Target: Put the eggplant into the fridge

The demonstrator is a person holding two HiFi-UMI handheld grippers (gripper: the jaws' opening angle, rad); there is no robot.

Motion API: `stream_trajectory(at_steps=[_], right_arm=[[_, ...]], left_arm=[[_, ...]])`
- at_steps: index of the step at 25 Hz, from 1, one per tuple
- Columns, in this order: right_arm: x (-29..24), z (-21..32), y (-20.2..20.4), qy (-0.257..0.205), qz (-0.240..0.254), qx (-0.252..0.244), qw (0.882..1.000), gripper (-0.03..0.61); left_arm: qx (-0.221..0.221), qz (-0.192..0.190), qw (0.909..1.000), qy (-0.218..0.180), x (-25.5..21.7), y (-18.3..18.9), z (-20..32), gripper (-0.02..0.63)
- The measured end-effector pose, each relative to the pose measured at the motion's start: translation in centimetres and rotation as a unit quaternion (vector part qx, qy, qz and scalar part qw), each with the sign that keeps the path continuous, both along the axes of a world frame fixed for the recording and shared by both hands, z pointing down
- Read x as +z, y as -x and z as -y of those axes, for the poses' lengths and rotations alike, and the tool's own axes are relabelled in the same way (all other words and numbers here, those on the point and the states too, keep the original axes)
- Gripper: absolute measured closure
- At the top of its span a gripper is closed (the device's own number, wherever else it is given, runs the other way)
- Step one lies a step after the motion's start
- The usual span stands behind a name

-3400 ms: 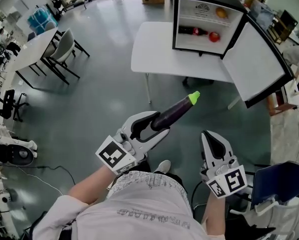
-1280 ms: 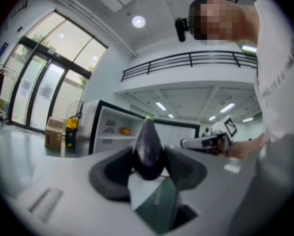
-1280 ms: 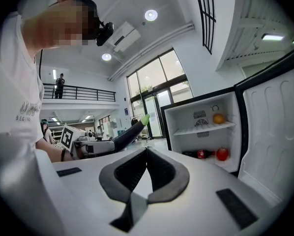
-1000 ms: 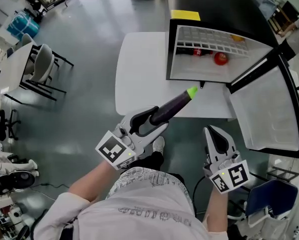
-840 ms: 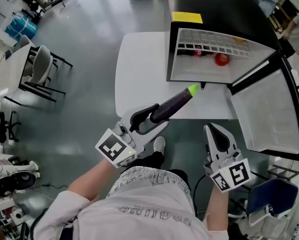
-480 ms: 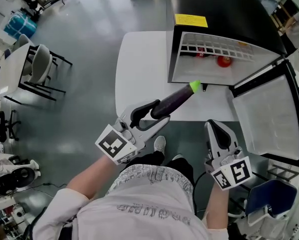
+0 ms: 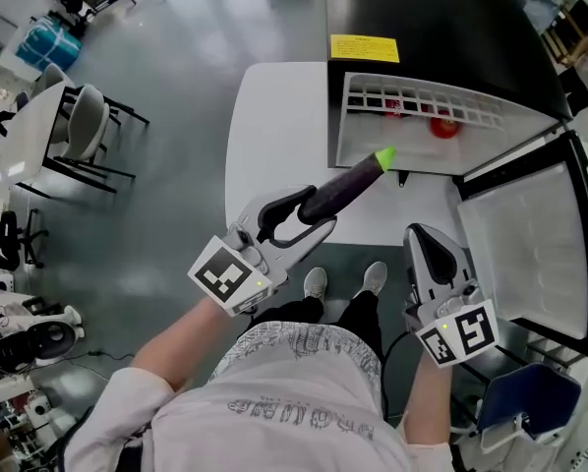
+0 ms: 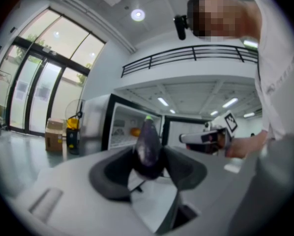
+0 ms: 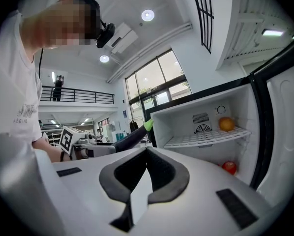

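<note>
A dark purple eggplant (image 7: 341,182) with a bright green stem end (image 7: 382,155) sticks out of my left gripper (image 7: 319,211), which is shut on its thick end. Its tip points at the open fridge (image 7: 412,131), just short of the opening. The left gripper view shows the eggplant (image 8: 148,142) between the pads of the left gripper (image 8: 149,157), with the fridge (image 8: 125,127) beyond. My right gripper (image 7: 420,234) hangs to the right, below the fridge door (image 7: 525,254); the right gripper (image 9: 147,149) is shut and empty.
The fridge stands on a white table (image 7: 274,136). Inside are an orange (image 9: 226,124) on a wire shelf and a red fruit (image 9: 229,167) below. Chairs and a table (image 7: 83,131) stand at far left, a blue chair (image 7: 530,401) at bottom right.
Both grippers have moved closer to the fridge. The eggplant's green tip has gone from over the table's near edge to close by the fridge opening. The grip has not changed.
</note>
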State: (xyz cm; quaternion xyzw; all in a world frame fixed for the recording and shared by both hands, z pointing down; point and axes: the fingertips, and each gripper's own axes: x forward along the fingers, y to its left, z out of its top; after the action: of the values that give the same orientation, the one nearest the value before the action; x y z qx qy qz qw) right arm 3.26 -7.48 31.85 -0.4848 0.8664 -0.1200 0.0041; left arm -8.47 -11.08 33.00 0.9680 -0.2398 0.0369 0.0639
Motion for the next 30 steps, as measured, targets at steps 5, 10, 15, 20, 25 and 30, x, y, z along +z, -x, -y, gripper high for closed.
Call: stream_trajectory(at_steps=[5, 10, 15, 20, 25, 30], right_arm=[[-0.3, 2.1, -2.5, -0.001, -0.003, -0.023, 1.0, 0.574], [0.1, 4.9, -4.6, 0.003, -0.003, -0.052, 0.999, 0.574], [1.2, 5.1, -6.3, 0.008, 0.008, -0.077, 0.997, 0.574], [2.1, 6.4, -7.5, 0.006, 0.018, -0.093, 0.995, 0.575], [2.5, 8.0, -9.5, 0.001, 0.024, -0.101, 0.995, 0.574], [2.7, 8.5, -9.9, -0.003, 0.025, -0.115, 0.993, 0.574]], left_arm=[[-0.019, 0.005, 0.9998, -0.001, -0.1, -3.0, 1.7, 0.407], [-0.037, 0.016, 0.9991, -0.009, -0.2, -6.0, 4.3, 0.407], [-0.058, 0.05, 0.9968, -0.02, 1.0, -8.3, 5.1, 0.407], [-0.075, 0.086, 0.9928, -0.035, 1.5, -10.6, 7.1, 0.407], [-0.092, 0.123, 0.9871, -0.045, 1.7, -12.7, 9.4, 0.408], [-0.099, 0.16, 0.98, -0.065, 1.8, -14.0, 11.1, 0.407]])
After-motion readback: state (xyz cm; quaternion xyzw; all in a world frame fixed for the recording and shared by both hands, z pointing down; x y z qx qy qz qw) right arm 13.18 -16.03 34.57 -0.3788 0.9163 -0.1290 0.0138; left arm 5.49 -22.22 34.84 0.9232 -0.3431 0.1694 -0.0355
